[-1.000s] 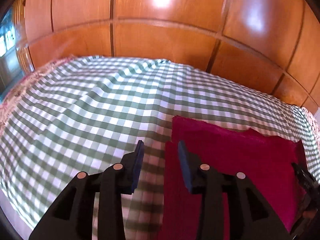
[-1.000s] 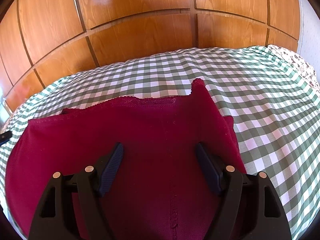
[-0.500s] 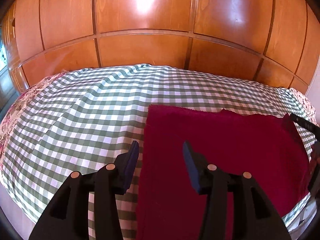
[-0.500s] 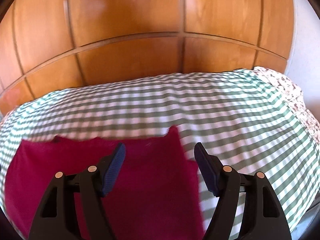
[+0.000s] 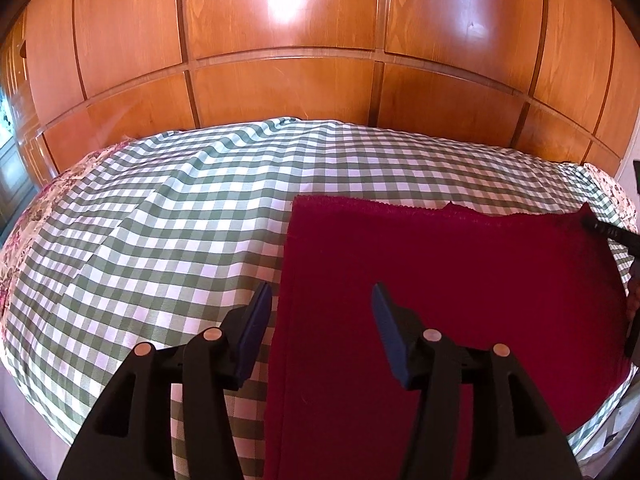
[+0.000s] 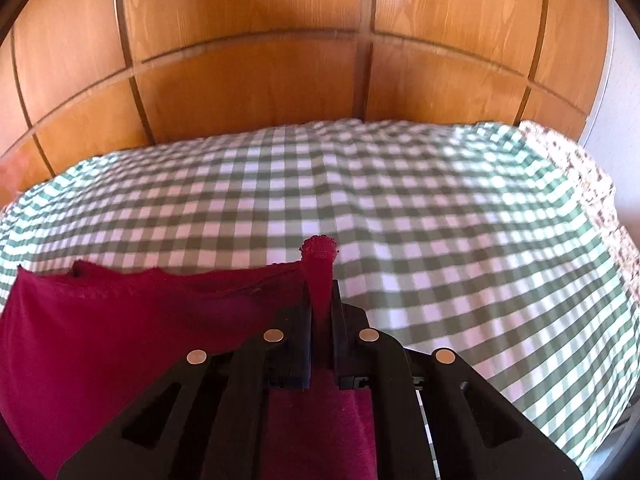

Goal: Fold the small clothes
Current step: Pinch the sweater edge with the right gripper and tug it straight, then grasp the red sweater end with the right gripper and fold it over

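A dark red garment [image 5: 440,280] lies flat on a green and white checked cloth [image 5: 180,220]. My left gripper [image 5: 320,320] is open and empty, straddling the garment's left edge near its front. In the right wrist view my right gripper [image 6: 322,300] is shut on the garment's far right corner [image 6: 318,252], which sticks up between the fingers; the rest of the garment [image 6: 120,340] spreads to the left. The right gripper's tip also shows at the right edge of the left wrist view [image 5: 600,228].
A glossy wooden panelled wall [image 5: 320,60] stands right behind the checked surface. A floral cloth [image 6: 580,172] shows at the surface's right edge and another floral patch [image 5: 24,232] at its left edge. The checked cloth extends to the left of the garment.
My right gripper has shut on the garment's far right corner; it was open before. The left gripper has drawn back a little and stays open over the left edge.
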Motion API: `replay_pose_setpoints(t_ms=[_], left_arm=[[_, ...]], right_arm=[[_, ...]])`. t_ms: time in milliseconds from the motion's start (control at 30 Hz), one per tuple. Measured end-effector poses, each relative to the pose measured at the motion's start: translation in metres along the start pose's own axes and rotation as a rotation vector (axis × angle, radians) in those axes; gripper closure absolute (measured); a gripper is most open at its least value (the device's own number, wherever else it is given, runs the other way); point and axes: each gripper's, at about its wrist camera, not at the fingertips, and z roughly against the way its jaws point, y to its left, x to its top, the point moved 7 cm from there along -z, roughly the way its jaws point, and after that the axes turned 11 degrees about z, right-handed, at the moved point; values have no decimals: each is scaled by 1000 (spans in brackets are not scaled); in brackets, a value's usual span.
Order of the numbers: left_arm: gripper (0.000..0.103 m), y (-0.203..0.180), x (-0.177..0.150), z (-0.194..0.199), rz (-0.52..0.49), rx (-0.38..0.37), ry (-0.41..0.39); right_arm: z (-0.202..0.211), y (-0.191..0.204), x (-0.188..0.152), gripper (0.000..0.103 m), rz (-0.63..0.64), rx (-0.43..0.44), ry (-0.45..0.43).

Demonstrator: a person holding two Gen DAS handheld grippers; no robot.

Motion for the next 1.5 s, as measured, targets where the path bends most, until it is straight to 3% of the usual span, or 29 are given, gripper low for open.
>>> replay_pose_setpoints(t_ms=[100, 233, 333, 400, 433, 467, 600, 733, 1000, 1100, 1133, 1367, 1500], left_arm=[[51, -3, -4, -9, -6, 3, 21], [49, -4, -14, -32, -31, 47, 82], [46, 3, -16, -45, 12, 41, 113], [43, 7, -14, -45, 37, 36, 119], [43, 8, -13, -43, 42, 34, 115], [44, 8, -13, -42, 43, 34, 108], [46, 6, -12, -23, 38, 23, 52], [46, 2, -13, -3, 43, -25, 9], [46, -23, -32, 2, -9, -111, 70], [46, -29, -40, -2, -55, -79, 76], [46, -31, -42, -3, -62, -73, 76], [46, -36, -41, -3, -77, -63, 71], [46, -36, -40, -4, -75, -73, 76]], right_arm=[[-3, -7, 4, 97, -7, -10, 2], [-35, -12, -9, 97, -23, -21, 86], [-46, -13, -14, 97, -45, -12, 121], [-41, -14, -13, 78, -55, 16, 111], [-36, -18, -13, 52, -63, 24, 109], [-32, -21, -14, 38, -70, 21, 101], [-2, -38, -28, 37, -124, 85, 63], [19, -44, -61, 33, -211, 240, 87], [49, -26, -125, 33, -362, 484, 103], [66, -1, -136, 35, -320, 574, 103], [68, 5, -139, 35, -303, 570, 106], [67, 17, -135, 64, -300, 556, 95], [72, 17, -123, 71, -273, 530, 80]])
